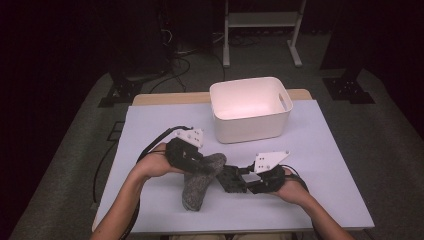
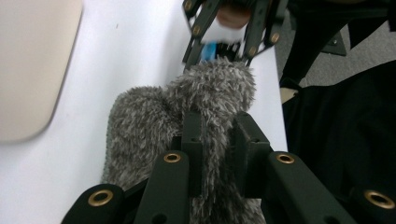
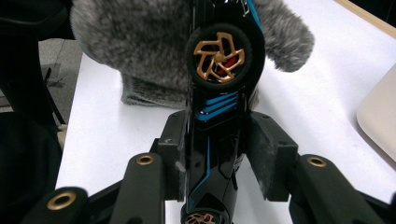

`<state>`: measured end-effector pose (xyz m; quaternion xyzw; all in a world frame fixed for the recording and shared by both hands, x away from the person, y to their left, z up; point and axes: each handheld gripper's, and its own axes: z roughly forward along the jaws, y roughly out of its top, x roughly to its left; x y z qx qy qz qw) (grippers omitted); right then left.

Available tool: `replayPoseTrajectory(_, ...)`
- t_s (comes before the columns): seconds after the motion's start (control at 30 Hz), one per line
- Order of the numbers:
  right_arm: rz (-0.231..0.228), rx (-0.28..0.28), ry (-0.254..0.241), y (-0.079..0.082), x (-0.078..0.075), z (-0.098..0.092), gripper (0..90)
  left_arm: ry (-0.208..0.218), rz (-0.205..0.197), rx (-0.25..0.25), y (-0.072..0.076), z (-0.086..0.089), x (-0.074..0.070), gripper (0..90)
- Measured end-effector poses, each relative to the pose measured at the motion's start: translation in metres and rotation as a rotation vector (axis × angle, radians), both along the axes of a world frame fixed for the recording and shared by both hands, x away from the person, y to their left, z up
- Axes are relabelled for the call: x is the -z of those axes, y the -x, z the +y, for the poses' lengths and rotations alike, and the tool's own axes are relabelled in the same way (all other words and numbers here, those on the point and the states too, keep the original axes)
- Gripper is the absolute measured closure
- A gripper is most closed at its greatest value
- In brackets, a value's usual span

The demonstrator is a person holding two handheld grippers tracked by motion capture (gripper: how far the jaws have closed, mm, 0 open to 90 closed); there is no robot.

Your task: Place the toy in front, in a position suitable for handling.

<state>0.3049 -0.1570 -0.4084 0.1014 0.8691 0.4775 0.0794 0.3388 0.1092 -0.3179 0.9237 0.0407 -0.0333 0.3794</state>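
A fuzzy grey sock (image 1: 196, 189) lies on the white table, its cuff end lifted by my left gripper (image 1: 200, 165). In the left gripper view the two black jaws (image 2: 217, 126) are shut on a fold of the sock (image 2: 140, 126). My right gripper (image 1: 231, 179) faces it from the right, shut on a black toy car (image 3: 217, 107) with blue stripes and gold wheels. The car is held on its side between the pads, and its front end is pushed against or into the sock (image 3: 135, 42). How far in the nose reaches is hidden by the fur.
A white plastic bin (image 1: 250, 125) stands behind the grippers at the table's middle back. The table (image 1: 325, 165) has bare room to the right and left of the hands. Dark floor, cables and stand legs lie beyond the far edge.
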Motion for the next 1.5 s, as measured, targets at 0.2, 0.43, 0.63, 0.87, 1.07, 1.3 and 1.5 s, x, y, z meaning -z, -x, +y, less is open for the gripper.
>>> replayPoseTrajectory(0.2, 0.012, -0.003, -0.003, 0.000, 0.000, -0.002, 57.6, -0.047, -0.030, 0.042, 0.002, -0.018, -0.009, 77.2)
replayPoseTrajectory(0.43, 0.007, -0.006, -0.020, -0.002, 0.000, 0.005, 55.4, -0.059, -0.034, 0.049, 0.004, -0.023, -0.010, 77.1)
replayPoseTrajectory(0.63, 0.009, 0.000, -0.020, -0.003, 0.000, 0.005, 55.7, -0.059, -0.069, 0.071, 0.006, -0.035, -0.023, 77.1)
replayPoseTrajectory(0.87, -0.018, -0.007, -0.025, 0.001, 0.003, 0.014, 55.9, -0.103, -0.088, 0.119, 0.007, -0.062, -0.029, 77.1)
replayPoseTrajectory(1.07, 0.000, 0.003, -0.033, 0.000, 0.002, 0.009, 56.0, -0.060, -0.078, 0.100, 0.005, -0.057, -0.026, 77.1)
replayPoseTrajectory(1.3, 0.031, 0.021, -0.049, -0.003, 0.002, -0.001, 56.0, -0.044, -0.097, 0.047, 0.006, -0.032, -0.031, 77.0)
replayPoseTrajectory(1.5, 0.039, 0.032, -0.053, -0.004, 0.003, -0.007, 55.9, -0.049, -0.022, -0.004, -0.006, -0.018, 0.000, 76.8)
